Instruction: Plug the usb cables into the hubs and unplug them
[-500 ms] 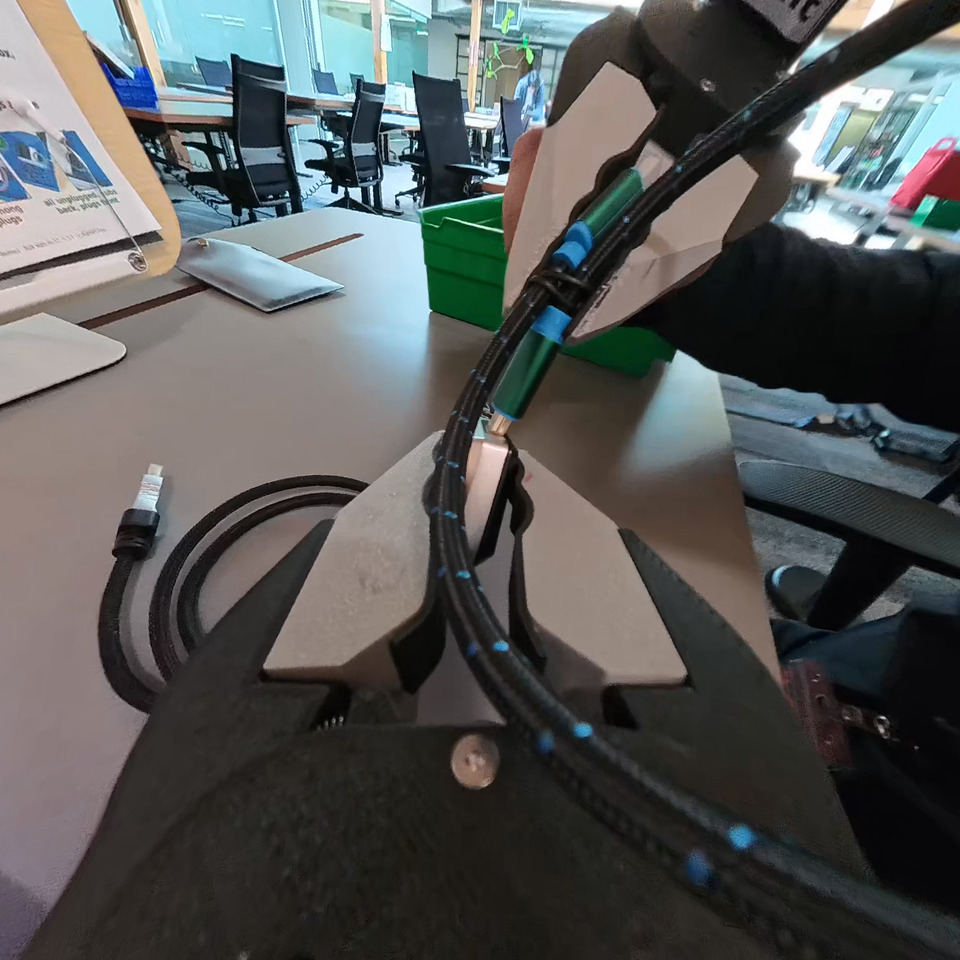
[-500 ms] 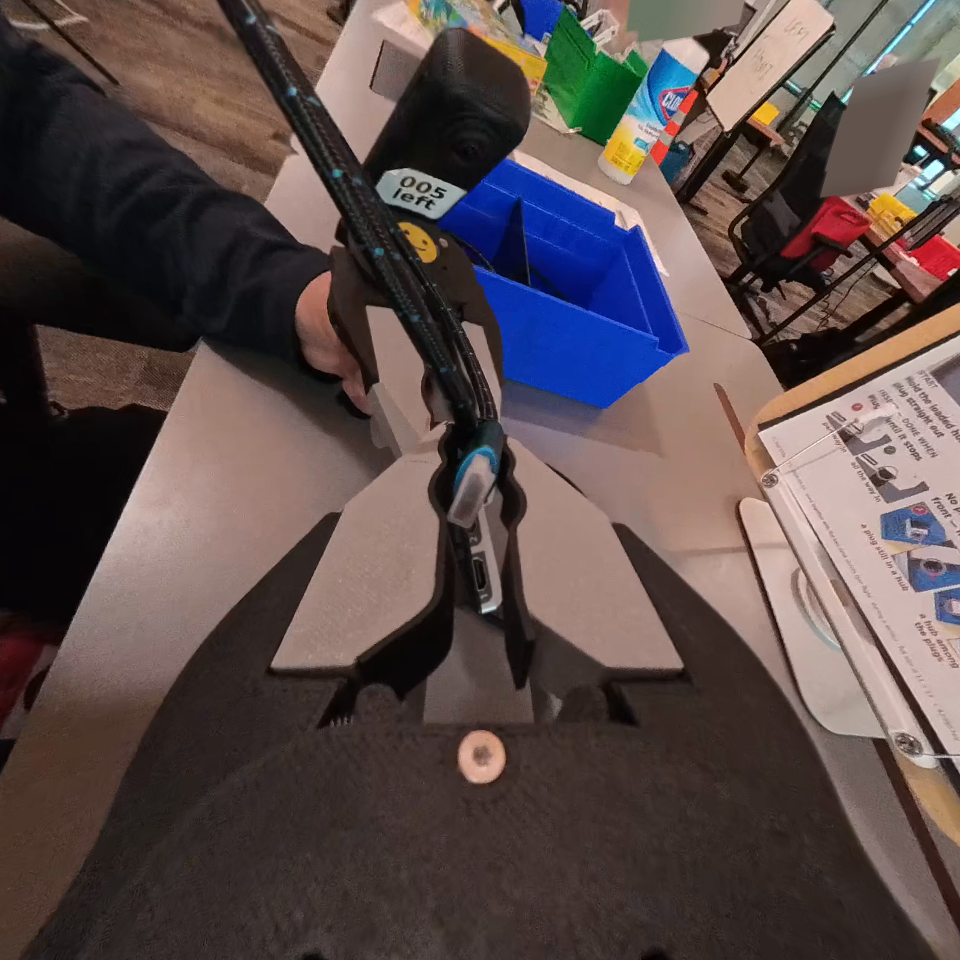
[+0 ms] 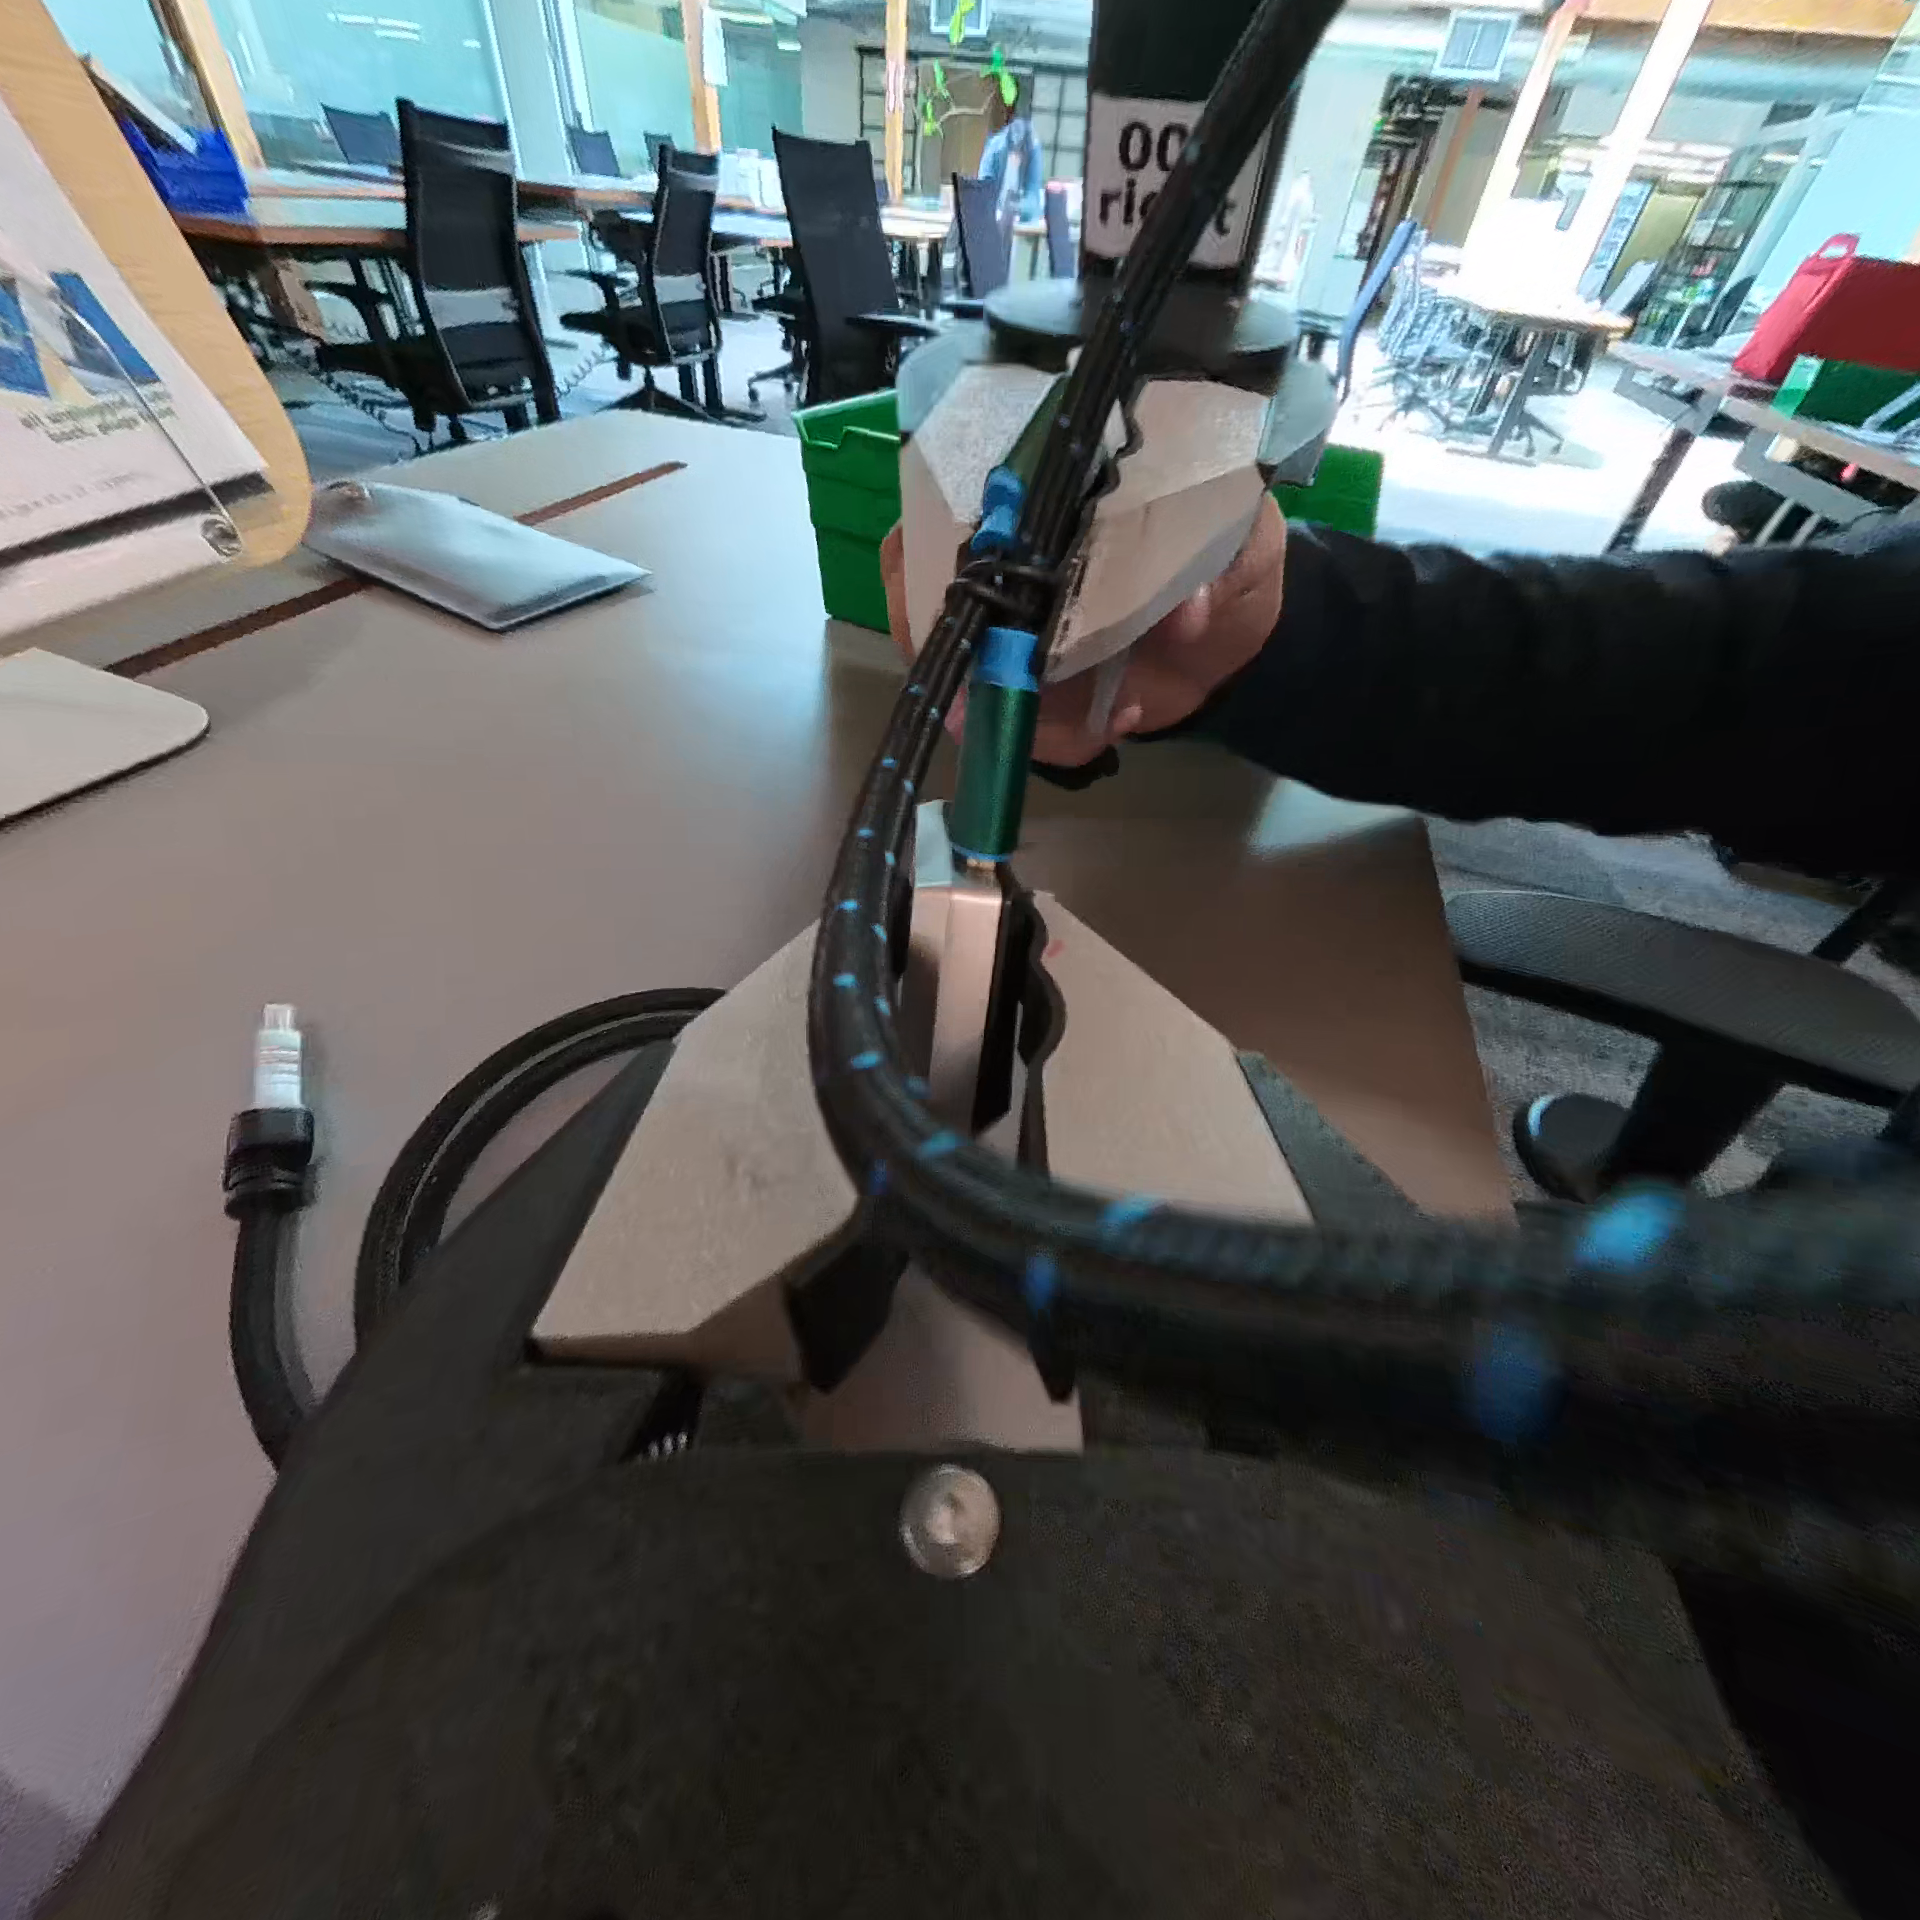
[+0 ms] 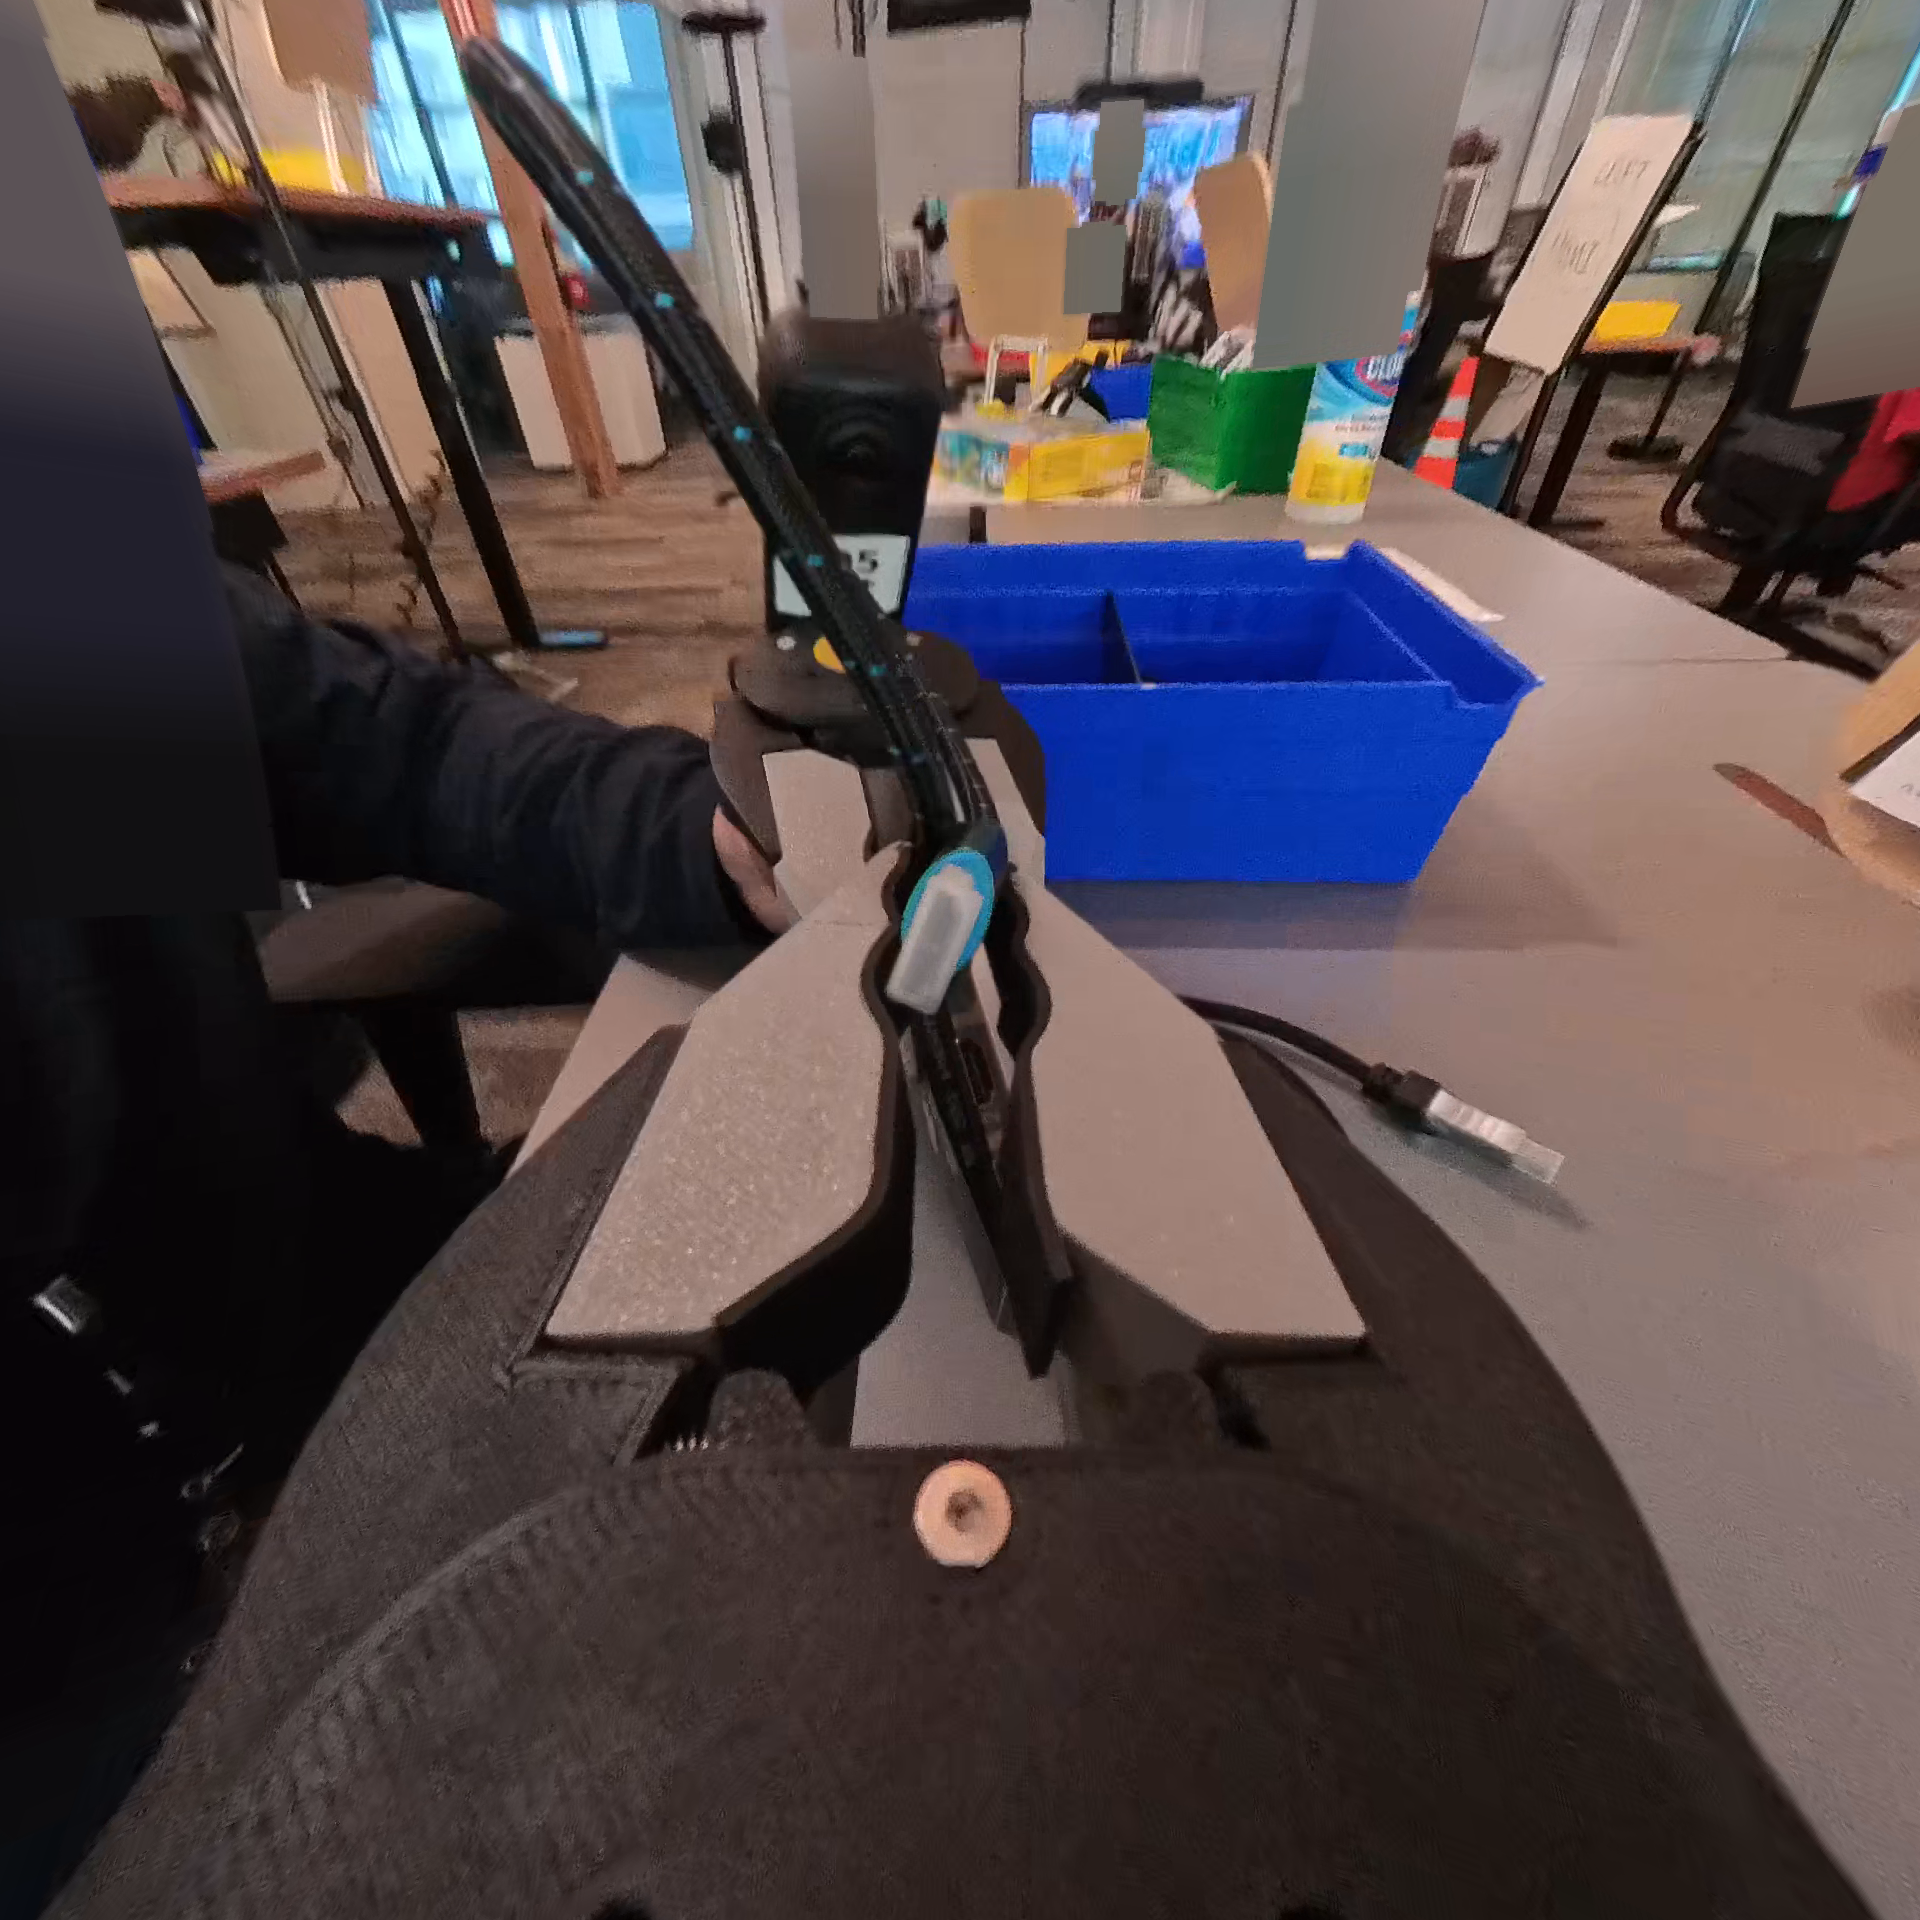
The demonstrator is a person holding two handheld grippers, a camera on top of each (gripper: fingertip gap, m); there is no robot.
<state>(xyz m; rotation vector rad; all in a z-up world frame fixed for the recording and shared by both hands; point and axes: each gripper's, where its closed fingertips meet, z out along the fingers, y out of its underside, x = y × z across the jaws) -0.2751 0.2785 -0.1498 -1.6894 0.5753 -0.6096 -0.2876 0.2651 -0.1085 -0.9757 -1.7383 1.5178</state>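
My left gripper [image 3: 961, 935] is shut on a thin silver hub [image 3: 951, 997] that stands on edge between its fingers. My right gripper [image 3: 997, 644] faces it from above, shut on a tied bundle of black braided cable with blue flecks [image 3: 862, 935]. A green plug [image 3: 992, 748] with blue tape hangs from the bundle. Its metal tip meets the hub's upper end; I cannot tell if it is inserted. In the right wrist view, the bundle's other plug [image 4: 940, 935], blue-ringed and capped, sits at my right gripper's [image 4: 951, 904] tips. A slab with a port [image 4: 977, 1070] shows in the gap.
A second black cable with a capped plug [image 3: 275, 1049] lies coiled on the grey table [image 3: 520, 831]. A green bin [image 3: 852, 499] stands behind the right gripper, a blue bin [image 4: 1247, 727] behind the left. A silver pouch [image 3: 468, 551] and a sign board [image 3: 104, 364] are far left. My right fingertips sit around 4 cm from my left ones.
The right gripper has swung more upright over the hub, so the green plug now lines up straighter with the hub's end. Both grips are unchanged.
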